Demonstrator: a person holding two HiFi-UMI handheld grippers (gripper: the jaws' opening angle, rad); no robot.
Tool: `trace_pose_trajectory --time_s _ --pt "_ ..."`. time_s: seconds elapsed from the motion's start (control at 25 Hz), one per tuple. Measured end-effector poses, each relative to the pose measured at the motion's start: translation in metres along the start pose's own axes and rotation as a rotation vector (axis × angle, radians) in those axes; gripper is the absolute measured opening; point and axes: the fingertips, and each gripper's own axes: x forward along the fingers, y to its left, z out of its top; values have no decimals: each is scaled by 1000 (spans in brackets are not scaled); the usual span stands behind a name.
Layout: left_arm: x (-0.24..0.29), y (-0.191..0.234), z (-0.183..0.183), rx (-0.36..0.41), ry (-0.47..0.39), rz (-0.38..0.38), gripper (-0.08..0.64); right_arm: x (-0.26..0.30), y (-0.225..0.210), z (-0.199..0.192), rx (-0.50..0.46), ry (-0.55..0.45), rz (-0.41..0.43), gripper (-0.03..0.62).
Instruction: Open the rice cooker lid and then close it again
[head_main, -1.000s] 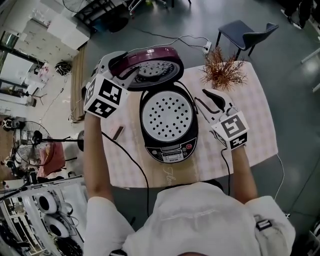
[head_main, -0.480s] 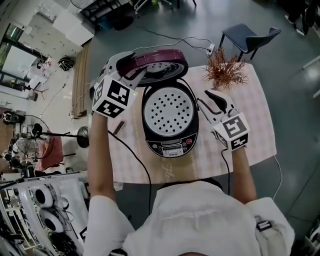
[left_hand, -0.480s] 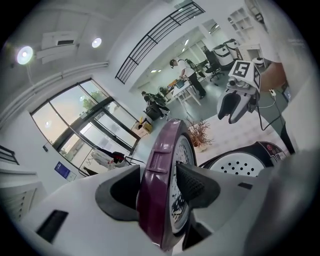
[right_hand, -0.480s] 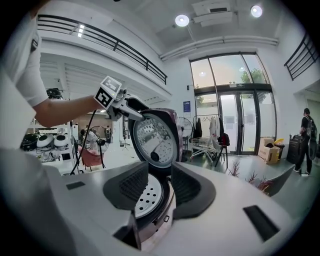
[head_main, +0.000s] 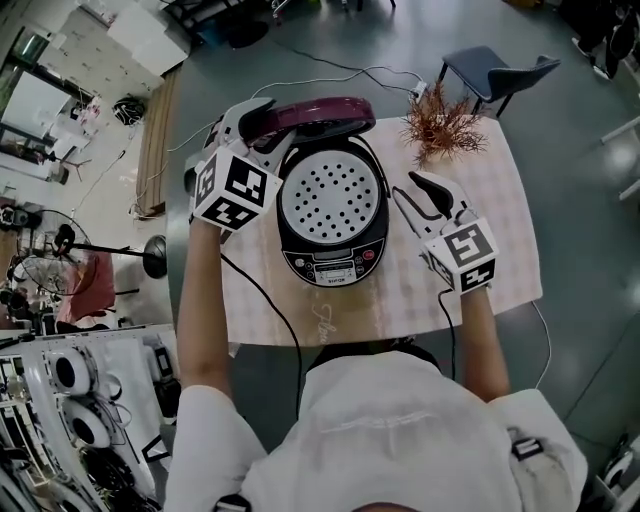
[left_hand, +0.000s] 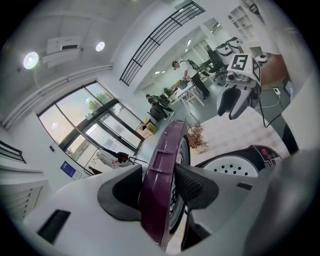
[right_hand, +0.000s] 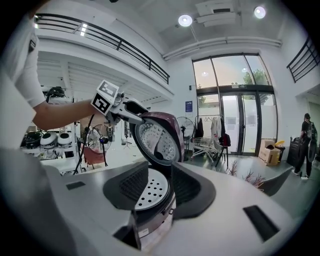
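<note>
The checked table (head_main: 505, 205) carries the rice cooker (head_main: 333, 268) dead centre, pan plate exposed. Its purple lid (head_main: 320, 108) stands upright at the cooker's 12 o'clock, so the closing half is yet to come. The left gripper (head_main: 270, 125), at 10 o'clock, has just been closing its jaws on the lid's rim, and the pads look to be pinching it. The right gripper (head_main: 412, 195) hovers at 3 o'clock, jaws apart and empty, bracing nothing. The danger is that a shallow edge pinch slips and the lid slams, or the unbraced cooker skids on the cloth. The dried sprig (head_main: 440, 125) at 1 o'clock sits near the right gripper, an easy knock
</note>
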Motion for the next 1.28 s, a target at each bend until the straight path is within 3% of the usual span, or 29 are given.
trace_pose_trajectory --time_s 0.68,1.28 --pt "-31 -75 -7 48 81 58 218 -34 34 -16 8 -13 61 159" --pt "-46 -155 -27 11 152 20 216 -42 52 -46 -19 61 93 160"
